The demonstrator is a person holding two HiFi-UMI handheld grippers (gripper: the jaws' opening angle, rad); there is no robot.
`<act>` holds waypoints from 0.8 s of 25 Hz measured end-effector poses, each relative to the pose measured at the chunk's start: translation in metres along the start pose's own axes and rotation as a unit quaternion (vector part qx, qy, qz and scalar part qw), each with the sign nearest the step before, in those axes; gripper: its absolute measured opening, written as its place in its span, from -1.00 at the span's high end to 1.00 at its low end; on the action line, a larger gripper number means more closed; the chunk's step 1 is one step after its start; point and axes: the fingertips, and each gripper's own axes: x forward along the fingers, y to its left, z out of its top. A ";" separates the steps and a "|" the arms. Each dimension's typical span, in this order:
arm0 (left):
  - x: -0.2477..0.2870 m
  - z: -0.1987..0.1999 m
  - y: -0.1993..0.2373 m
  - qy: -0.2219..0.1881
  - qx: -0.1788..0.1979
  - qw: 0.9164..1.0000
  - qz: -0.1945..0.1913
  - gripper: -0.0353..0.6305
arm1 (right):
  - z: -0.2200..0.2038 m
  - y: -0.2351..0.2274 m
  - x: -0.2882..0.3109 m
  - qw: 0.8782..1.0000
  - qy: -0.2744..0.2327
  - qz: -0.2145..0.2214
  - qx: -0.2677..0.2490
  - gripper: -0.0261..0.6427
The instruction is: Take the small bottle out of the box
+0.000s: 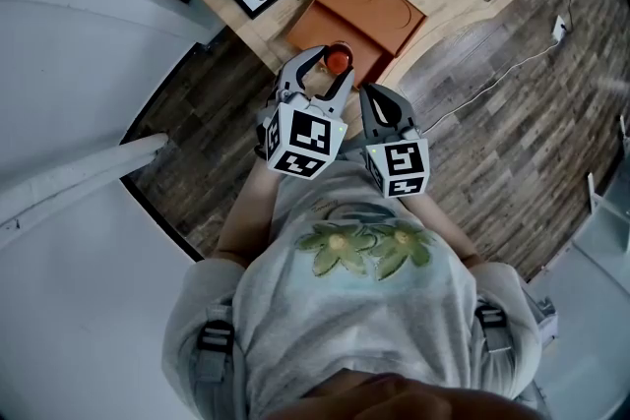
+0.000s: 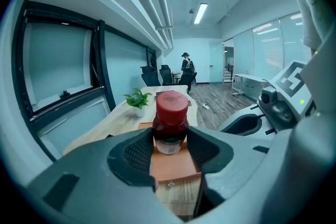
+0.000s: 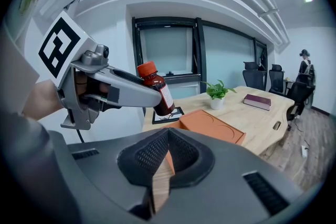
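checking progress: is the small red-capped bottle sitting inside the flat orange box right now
No: the small red-capped bottle is clamped in the left gripper, clear of the flat orange box.

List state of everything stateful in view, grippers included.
small dark bottle with red cap: capped, held in the air
left gripper: shut on the bottle
right gripper: shut, empty
flat orange box: closed, lying on light wooden table
green potted plant: upright
maroon book: closed, flat
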 end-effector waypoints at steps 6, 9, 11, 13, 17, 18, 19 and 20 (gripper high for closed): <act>-0.009 0.009 -0.008 -0.012 0.008 1.000 -0.005 0.27 | 0.000 0.003 -0.004 1.000 -0.004 0.001 0.000 0.90; -0.013 0.013 -0.011 -0.020 0.011 1.000 -0.004 0.27 | -0.001 0.004 -0.005 1.000 -0.004 0.002 0.000 0.90; -0.016 0.017 -0.011 -0.025 0.012 1.000 -0.003 0.27 | -0.001 0.004 -0.005 1.000 -0.003 0.002 -0.002 0.90; -0.018 0.020 -0.012 -0.029 0.013 0.999 -0.004 0.27 | -0.001 0.005 -0.006 1.000 -0.001 0.004 -0.004 0.90; -0.023 0.026 -0.016 -0.036 0.019 0.999 -0.003 0.27 | -0.002 0.007 -0.008 1.000 0.000 0.008 -0.007 0.90; -0.024 0.027 -0.017 -0.038 0.021 0.999 -0.003 0.27 | -0.002 0.008 -0.009 1.000 0.000 0.008 -0.008 0.90; -0.024 0.028 -0.018 -0.039 0.022 0.999 -0.004 0.27 | -0.003 0.007 -0.009 1.000 0.001 0.009 -0.008 0.90; -0.025 0.029 -0.019 -0.040 0.023 0.999 -0.004 0.27 | -0.003 0.007 -0.009 1.000 0.002 0.009 -0.009 0.90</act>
